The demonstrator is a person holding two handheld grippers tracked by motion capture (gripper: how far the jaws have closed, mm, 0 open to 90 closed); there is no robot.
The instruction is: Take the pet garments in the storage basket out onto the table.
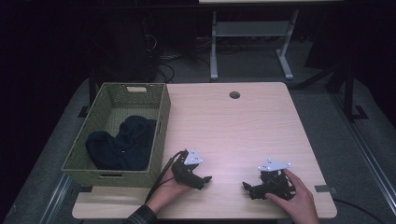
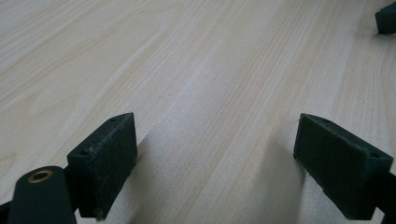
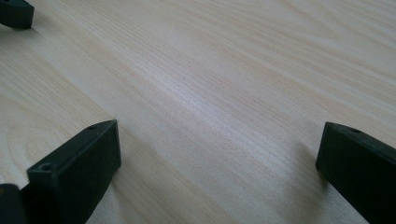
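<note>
We hold two grippers low over the near edge of one pale wooden table (image 1: pixel 243 121), its grain running in fine straight lines. Our left gripper (image 1: pixel 205 179) and right gripper (image 1: pixel 246 186) point toward each other, near but apart, each topped by one grey three-cornered plate. Each has two blocky matte black jaws, spread wide with bare wood between them and nothing held. To the far left, one rectangular green woven basket (image 1: pixel 161 135) sits at the table's left edge, holding one dark, soft, crumpled cloth (image 1: pixel 122 144), well apart from both grippers. Farther off, one small round hole (image 1: pixel 234 95) pierces the tabletop.
</note>
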